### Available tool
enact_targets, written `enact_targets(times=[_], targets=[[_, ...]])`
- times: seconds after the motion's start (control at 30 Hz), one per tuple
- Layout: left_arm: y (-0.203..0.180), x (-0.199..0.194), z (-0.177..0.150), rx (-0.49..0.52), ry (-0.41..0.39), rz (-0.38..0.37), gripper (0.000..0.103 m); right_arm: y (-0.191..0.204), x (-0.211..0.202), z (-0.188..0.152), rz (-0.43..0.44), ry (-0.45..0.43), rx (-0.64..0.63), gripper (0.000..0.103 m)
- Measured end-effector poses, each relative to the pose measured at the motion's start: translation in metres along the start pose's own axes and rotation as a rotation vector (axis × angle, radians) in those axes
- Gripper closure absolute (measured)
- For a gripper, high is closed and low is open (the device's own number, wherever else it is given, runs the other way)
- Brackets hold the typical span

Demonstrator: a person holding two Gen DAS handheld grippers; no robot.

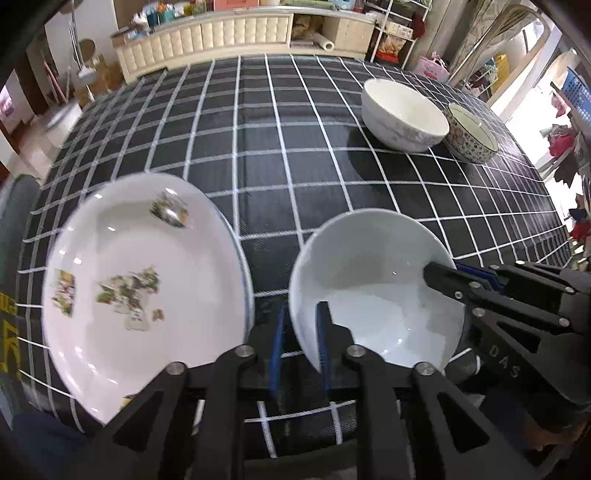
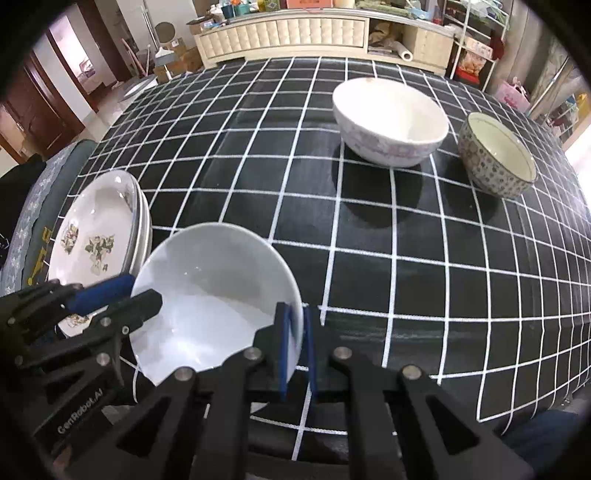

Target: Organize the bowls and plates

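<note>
**Plain white bowl straddled at both rims near the table's front edge**

A plain white glazed bowl (image 1: 373, 291) sits low over the black tablecloth with a white grid (image 1: 258, 155), near its front edge and just beside a stack of white shallow plates with leaf prints (image 1: 147, 280). Its left rim is straddled by the left gripper (image 1: 300, 343), whose blue pads stand slightly apart with a visible gap on the outer side, so no firm clamp is seen. Its right rim is pinched by the right gripper (image 2: 295, 347), jaws closed on the wall.

With one side loosely held, the bowl could be tipped or let slip, judging from the glossy glaze and thin rim. A sideways drift could knock it against the plate stack.

Farther back stand a large white bowl with a faint pattern (image 2: 389, 122) and a small floral-patterned bowl (image 2: 496, 155), close together. Behind the table, a cream padded cabinet (image 2: 295, 31) and cluttered shelves are seen.
</note>
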State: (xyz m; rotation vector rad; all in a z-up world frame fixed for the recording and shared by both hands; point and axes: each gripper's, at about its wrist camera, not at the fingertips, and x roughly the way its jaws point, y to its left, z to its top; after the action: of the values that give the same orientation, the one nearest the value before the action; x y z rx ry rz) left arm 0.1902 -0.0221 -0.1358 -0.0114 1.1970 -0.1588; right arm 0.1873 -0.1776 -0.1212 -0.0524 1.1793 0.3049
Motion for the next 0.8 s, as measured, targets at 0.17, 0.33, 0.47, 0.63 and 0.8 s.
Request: enact_targets(times=[0.17, 0.33, 0.47, 0.63, 0.8], targets=[[-0.003, -0.015, -0.001, 0.033, -0.043, 0.020, 0.068, -0.006, -0.011, 0.000, -0.027, -0.035, 0.006, 0.057], [-0.005, -0.029, 0.001, 0.059, -0.098, 0.065, 0.068, -0.009, -0.031, 0.003, -0.050, -0.086, -0.002, 0.040], [-0.004, -0.046, 0.005, 0.044, -0.145, 0.062, 0.068, -0.012, -0.050, 0.007, -0.057, -0.134, -0.001, 0.031], [-0.004, -0.071, 0.013, 0.035, -0.220, 0.030, 0.068, -0.016, -0.071, 0.015, -0.053, -0.176, 0.007, 0.027], [-0.011, -0.091, 0.028, 0.039, -0.266, 0.030, 0.068, -0.021, -0.091, 0.024, -0.055, -0.214, 0.011, 0.027]])
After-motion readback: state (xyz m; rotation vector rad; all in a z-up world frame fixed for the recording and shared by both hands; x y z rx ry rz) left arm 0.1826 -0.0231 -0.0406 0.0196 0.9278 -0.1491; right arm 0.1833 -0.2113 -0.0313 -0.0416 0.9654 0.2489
